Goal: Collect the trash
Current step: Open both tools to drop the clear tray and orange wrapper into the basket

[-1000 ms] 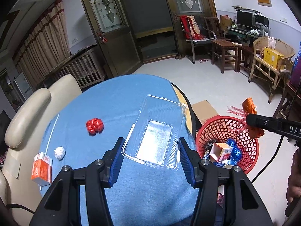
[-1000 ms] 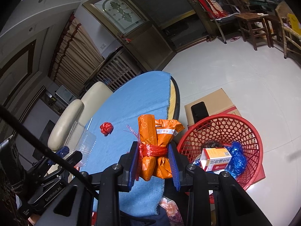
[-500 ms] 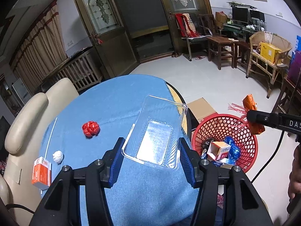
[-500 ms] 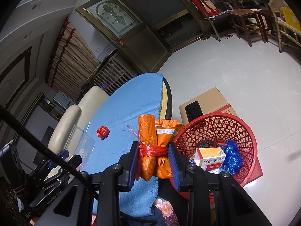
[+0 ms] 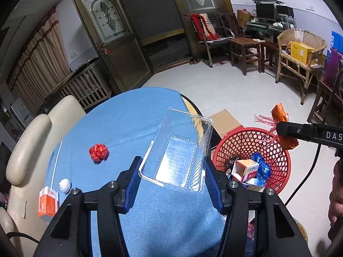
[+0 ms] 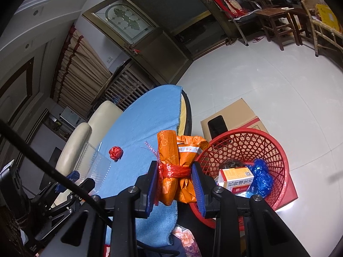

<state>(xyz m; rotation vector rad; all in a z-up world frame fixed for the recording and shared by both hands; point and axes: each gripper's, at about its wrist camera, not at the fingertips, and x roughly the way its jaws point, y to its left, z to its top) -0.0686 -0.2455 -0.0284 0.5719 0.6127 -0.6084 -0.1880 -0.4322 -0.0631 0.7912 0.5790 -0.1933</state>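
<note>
Your left gripper (image 5: 172, 181) fingers clamp the clear plastic tray (image 5: 179, 152) above the counter (image 5: 128, 124); your right gripper (image 6: 174, 185) holds the orange bundle (image 6: 179, 167), seemingly beside the red basket (image 6: 253, 147).

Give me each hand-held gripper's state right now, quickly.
Left hand-held gripper: closed on the clear plastic tray.
Right hand-held gripper: closed on the orange wrapper bundle.
</note>
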